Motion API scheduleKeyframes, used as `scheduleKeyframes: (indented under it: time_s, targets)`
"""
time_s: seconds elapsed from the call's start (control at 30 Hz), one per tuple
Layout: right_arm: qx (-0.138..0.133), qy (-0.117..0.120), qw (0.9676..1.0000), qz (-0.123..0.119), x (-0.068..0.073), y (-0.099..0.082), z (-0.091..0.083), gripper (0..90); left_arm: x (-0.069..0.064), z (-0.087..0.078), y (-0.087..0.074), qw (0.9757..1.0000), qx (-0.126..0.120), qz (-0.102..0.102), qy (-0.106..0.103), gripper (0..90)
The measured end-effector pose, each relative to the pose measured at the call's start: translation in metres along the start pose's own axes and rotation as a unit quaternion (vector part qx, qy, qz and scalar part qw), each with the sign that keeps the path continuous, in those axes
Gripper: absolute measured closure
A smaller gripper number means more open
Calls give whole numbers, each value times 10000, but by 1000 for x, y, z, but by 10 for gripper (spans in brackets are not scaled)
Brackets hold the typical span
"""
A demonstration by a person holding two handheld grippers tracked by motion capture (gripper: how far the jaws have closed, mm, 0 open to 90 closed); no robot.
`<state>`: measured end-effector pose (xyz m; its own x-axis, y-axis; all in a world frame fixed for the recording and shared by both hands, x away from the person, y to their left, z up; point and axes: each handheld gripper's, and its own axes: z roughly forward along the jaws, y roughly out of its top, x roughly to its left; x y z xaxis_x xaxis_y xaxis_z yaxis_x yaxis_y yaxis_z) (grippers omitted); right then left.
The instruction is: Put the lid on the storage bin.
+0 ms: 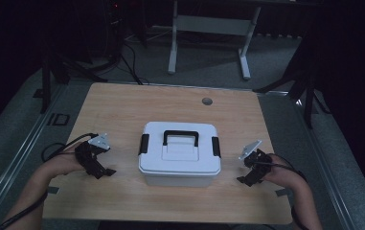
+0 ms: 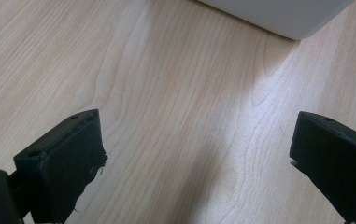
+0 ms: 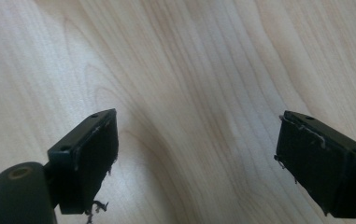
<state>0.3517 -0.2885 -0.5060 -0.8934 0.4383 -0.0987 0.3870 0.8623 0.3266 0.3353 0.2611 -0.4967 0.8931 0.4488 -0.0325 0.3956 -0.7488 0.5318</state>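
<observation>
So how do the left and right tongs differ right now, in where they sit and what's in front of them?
The left tongs sit left of the white box; the right tongs sit to its right. The left gripper view catches a corner of the box ahead of the left tongs; the right tongs face bare wooden table. Both are open, empty, and clear of the box.

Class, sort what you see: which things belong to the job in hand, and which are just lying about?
Likely in the job: white lidded box; left gripper; right gripper, both open.

Just about: table's cable hole; grey desk frame behind.
</observation>
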Motion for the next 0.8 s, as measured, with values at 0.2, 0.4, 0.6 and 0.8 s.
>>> scheduleKeyframes:
  time_s: [0.2,0.4,0.6,0.8]
  targets:
    - [-101,-231,9995,168,-1,-6,3,117,1,1,-10,9999,-134,-107,7,24]
    - [-217,-205,9990,328,0,-11,8,112,0,1,-18,9998,-133,-143,43,24]
    - [-415,-250,9982,364,2,-14,12,112,-3,-1,-26,9996,-182,-155,119,24]
    - [-525,-235,9977,349,4,-16,13,112,-4,-3,-33,9996,-147,-207,128,24]
